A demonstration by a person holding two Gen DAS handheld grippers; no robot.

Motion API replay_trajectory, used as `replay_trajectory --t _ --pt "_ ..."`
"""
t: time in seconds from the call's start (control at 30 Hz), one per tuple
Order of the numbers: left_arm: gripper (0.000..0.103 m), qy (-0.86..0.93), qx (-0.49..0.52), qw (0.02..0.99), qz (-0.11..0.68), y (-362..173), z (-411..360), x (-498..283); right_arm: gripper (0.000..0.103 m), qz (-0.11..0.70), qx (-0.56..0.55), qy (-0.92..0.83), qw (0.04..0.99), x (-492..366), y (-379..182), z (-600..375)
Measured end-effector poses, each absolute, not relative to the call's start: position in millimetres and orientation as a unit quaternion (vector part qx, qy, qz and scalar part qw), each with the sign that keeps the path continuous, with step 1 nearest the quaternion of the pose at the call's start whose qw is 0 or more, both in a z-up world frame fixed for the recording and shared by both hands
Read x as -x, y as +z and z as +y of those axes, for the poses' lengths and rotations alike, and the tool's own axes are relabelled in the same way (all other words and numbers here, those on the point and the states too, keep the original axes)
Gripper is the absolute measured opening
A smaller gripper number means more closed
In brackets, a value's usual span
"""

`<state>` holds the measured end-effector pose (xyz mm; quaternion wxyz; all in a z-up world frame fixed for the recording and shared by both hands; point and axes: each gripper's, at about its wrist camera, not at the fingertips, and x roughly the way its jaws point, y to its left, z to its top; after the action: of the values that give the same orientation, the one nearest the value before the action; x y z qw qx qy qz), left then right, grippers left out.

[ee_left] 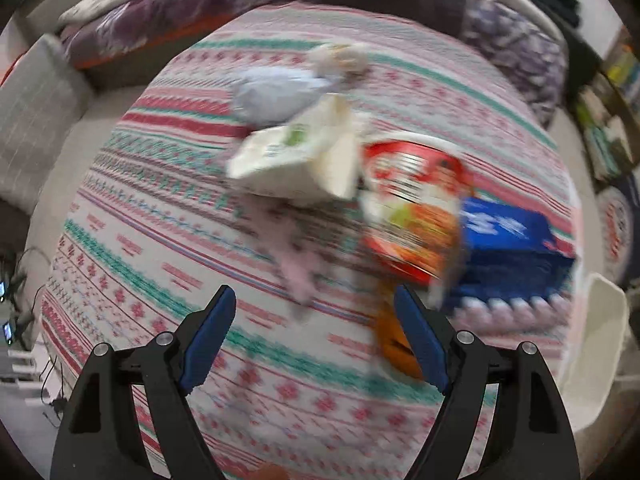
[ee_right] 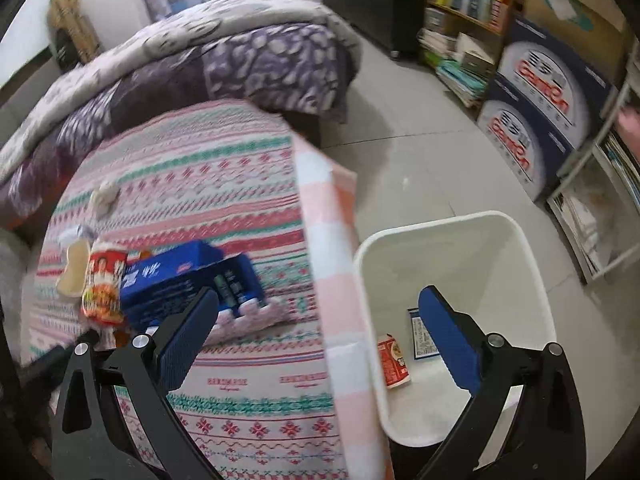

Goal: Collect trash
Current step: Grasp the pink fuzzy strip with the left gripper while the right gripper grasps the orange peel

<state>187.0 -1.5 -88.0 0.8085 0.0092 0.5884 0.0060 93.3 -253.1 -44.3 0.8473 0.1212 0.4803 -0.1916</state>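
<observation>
A: Where is the trash lying?

B: Mostly on the patterned bedspread (ee_left: 168,264). Taking the red cup (ee_left: 412,208) as the landmark: a cream wrapper (ee_left: 296,160) lies just to its left, touching or nearly so, and a pale crumpled bag (ee_left: 276,94) sits beyond that wrapper. A blue box (ee_left: 516,252) lies right beside the cup on its right. An orange scrap (ee_left: 394,344) sits just in front of the cup. The left view is blurred, so finer detail is lost.

A: And the left gripper (ee_left: 316,336)?

B: Spread wide, nothing between its blue pads (ee_left: 210,336). It hangs above the bedspread, in front of the cup; the orange scrap shows just beside the right pad, though I cannot tell if they touch.

A: What about the right gripper (ee_right: 324,336)?

B: Also spread wide and holding nothing. It hangs over the edge of the bed, one finger above the bedspread (ee_right: 224,184), the other above the white bin (ee_right: 440,232).

A: Anything in the bin?

B: Yes. A small red packet (ee_right: 394,360) leans on the near wall, and a flat blue-edged packet (ee_right: 420,332) lies on the bottom beside it.

A: Does the right camera see the cup?

B: Yes, the red cup (ee_right: 103,284) stands well to the left of the bin, with the blue box (ee_right: 188,280) touching it on the bin side. A bookshelf (ee_right: 464,12) stands across the tiled floor (ee_right: 420,148).
</observation>
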Motion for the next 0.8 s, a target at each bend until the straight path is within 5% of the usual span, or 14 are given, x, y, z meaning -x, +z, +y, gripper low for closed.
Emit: replay_trajectory --t 0.33,0.6,0.77,0.8 --pt "0.079 0.033 0.010 0.779 0.626 -135 28 -229 0.096 0.540 -0.001 -0.054 0.840 -112 -77 -169" --pt "0.076 0.010 0.001 0.811 0.585 -138 28 -237 0.096 0.566 0.028 0.035 0.823 -120 -103 -115" --pt "0.028 -0.007 -0.009 0.805 0.594 -131 25 -228 0.084 0.575 0.045 0.064 0.815 -126 -118 -89" --pt "0.028 -0.007 -0.009 0.803 0.596 -130 28 -226 0.080 0.578 0.044 0.067 0.812 -127 -120 -87"
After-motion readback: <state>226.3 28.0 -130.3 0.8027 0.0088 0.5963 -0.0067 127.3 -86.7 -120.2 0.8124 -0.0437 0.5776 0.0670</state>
